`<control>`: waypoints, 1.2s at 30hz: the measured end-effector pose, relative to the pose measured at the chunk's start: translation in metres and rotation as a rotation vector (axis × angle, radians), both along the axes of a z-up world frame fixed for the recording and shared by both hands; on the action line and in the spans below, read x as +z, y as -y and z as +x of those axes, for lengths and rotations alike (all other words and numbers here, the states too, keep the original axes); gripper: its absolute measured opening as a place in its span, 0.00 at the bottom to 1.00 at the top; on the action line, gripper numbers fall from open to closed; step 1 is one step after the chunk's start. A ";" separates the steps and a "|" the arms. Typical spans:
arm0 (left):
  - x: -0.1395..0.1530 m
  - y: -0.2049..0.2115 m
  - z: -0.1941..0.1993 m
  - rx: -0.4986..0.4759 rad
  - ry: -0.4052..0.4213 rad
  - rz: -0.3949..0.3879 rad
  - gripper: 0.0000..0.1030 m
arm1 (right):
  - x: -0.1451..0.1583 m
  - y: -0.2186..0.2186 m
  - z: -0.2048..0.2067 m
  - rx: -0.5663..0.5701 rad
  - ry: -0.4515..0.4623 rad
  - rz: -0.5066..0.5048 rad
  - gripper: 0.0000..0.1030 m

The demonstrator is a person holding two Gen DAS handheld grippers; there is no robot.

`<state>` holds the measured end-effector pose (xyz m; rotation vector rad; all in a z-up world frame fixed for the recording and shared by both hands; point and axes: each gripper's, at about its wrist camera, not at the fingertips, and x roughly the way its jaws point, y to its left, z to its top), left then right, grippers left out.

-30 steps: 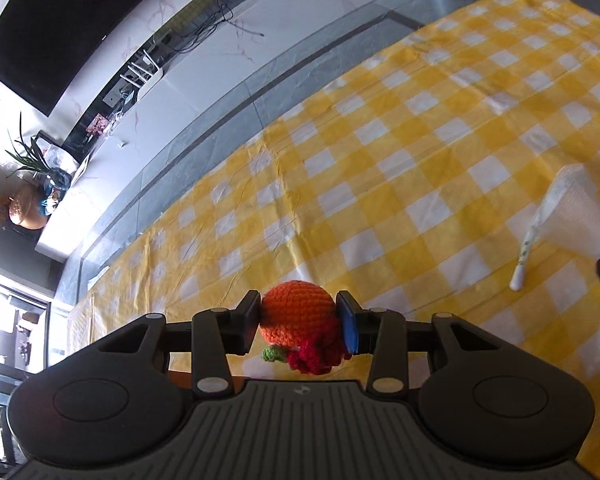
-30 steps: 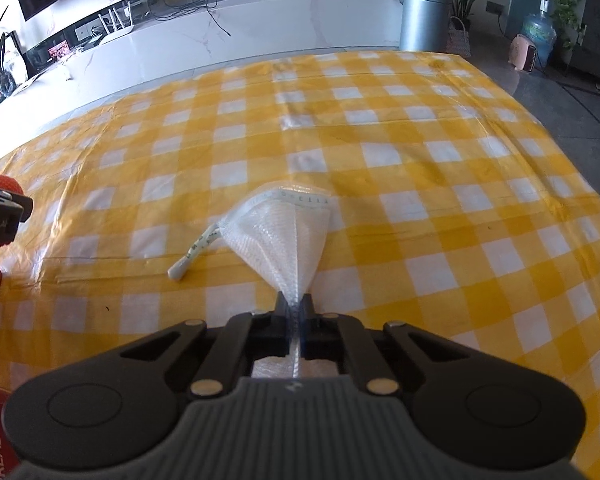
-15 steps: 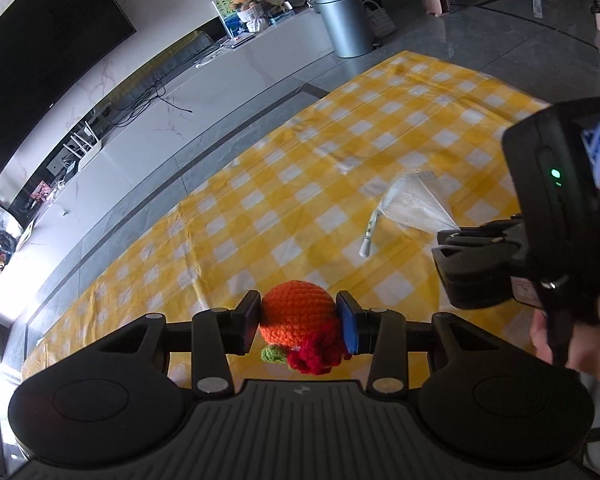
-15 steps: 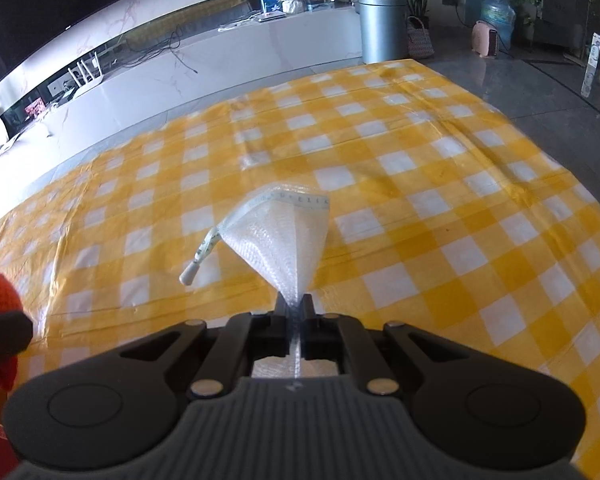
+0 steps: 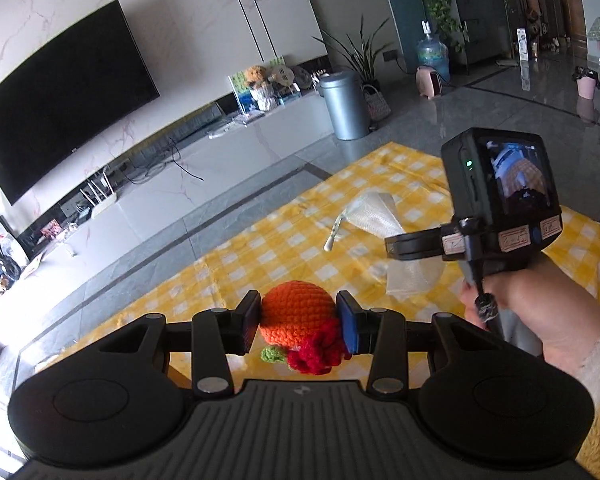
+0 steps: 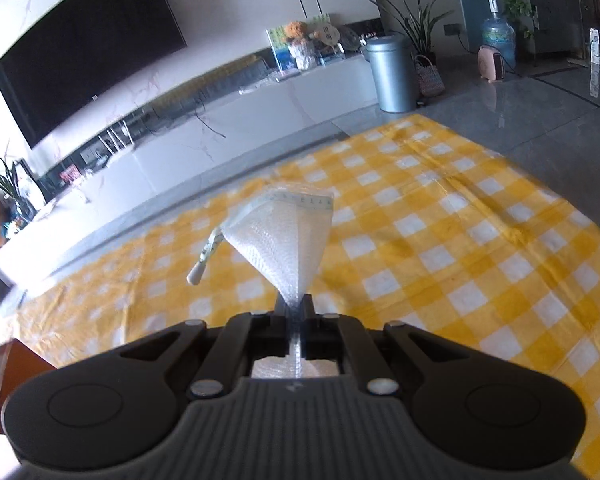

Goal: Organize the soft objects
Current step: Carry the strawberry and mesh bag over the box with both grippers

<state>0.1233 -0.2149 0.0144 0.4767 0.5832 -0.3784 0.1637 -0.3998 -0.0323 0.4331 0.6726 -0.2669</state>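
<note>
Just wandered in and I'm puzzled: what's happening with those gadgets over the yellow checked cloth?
A person holds a pair of tongs in each hand. The left tongs grip an orange crocheted toy with a red flower on it. The right tongs are shut on a clear bubble-wrap bag, which hangs above the yellow checked tablecloth. Nothing has gone into the bag yet.

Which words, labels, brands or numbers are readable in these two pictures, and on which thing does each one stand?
None can be read for certain.
Printed strip along the top edge of the mesh bag: small letters, too blurred to read.
Stickers on the right gripper: red writing, too small to read.
Small mark on the lower edge of the television: too small to read.
Card behind the plush toys on the counter: print too blurred to read.
</note>
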 end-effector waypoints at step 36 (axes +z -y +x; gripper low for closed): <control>-0.015 -0.300 -0.021 0.561 -0.015 -0.497 0.45 | 0.061 -0.307 0.013 0.690 0.099 -0.128 0.03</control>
